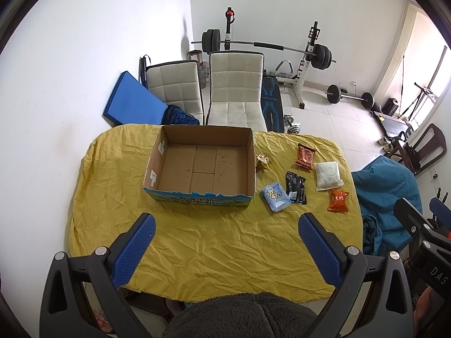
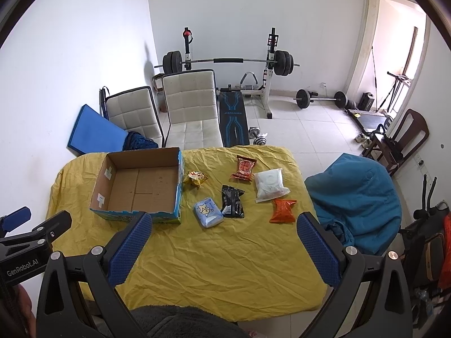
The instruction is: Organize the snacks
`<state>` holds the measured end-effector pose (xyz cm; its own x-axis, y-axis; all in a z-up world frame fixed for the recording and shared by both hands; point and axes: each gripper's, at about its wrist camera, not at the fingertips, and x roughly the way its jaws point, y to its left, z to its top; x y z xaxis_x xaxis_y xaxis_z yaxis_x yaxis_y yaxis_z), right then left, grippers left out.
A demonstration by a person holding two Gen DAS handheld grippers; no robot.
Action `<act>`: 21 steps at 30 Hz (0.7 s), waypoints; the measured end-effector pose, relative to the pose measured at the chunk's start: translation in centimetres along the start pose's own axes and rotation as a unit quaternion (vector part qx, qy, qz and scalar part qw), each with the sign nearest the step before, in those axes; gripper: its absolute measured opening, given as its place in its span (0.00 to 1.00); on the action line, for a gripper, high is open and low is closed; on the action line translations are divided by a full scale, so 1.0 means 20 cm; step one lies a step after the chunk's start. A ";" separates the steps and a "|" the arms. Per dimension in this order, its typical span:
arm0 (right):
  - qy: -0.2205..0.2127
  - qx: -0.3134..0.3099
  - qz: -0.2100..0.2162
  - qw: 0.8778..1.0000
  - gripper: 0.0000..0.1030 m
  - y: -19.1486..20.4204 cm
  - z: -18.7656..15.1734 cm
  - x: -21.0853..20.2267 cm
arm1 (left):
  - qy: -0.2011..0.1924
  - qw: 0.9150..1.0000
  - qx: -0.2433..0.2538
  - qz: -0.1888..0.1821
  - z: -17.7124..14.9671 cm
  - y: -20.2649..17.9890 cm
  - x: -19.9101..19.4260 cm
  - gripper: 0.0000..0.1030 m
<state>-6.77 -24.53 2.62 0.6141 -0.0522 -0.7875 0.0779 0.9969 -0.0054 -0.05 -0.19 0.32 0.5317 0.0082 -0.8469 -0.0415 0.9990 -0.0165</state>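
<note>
An empty cardboard box [image 1: 203, 169] [image 2: 141, 186] stands on the yellow-covered table [image 1: 214, 248] [image 2: 225, 259]. To its right lie several snack packs: a yellow one [image 1: 262, 161] [image 2: 195, 178], a red one [image 1: 305, 155] [image 2: 243, 168], a white one [image 1: 327, 175] [image 2: 270, 184], a black one [image 1: 296, 191] [image 2: 232, 201], a light blue one [image 1: 275, 197] [image 2: 208, 211] and an orange one [image 1: 338, 200] [image 2: 283, 210]. My left gripper [image 1: 227, 226] hovers open over the near table, in front of the box. My right gripper [image 2: 224, 226] is open too, above the near side, short of the packs. Neither holds anything.
Two white chairs [image 1: 236, 90] [image 2: 191, 107] stand behind the table, with a blue mat [image 1: 132, 102] against the wall. A weight bench and barbells [image 2: 228, 62] fill the back. A chair draped in blue cloth [image 2: 355, 197] is at the table's right.
</note>
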 end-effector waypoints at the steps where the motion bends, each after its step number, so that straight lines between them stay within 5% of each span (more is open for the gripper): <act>1: 0.000 0.000 0.000 1.000 1.00 0.00 0.00 0.00 | 0.000 1.000 0.000 0.000 0.00 0.00 0.00 1.00; 13: 0.019 0.010 -0.006 1.000 1.00 -0.08 0.01 0.13 | 0.006 1.000 0.015 -0.014 0.07 -0.11 0.15 1.00; 21: 0.079 0.058 -0.056 0.994 1.00 -0.52 0.11 0.55 | 0.050 0.996 0.063 -0.031 0.22 -0.40 0.60 1.00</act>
<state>0.94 -35.50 -4.55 0.4669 -0.1431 -0.8726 0.2335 0.9717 -0.0344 10.43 -7.91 -7.39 0.4426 -0.0520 -0.8952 0.0980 0.9951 -0.0094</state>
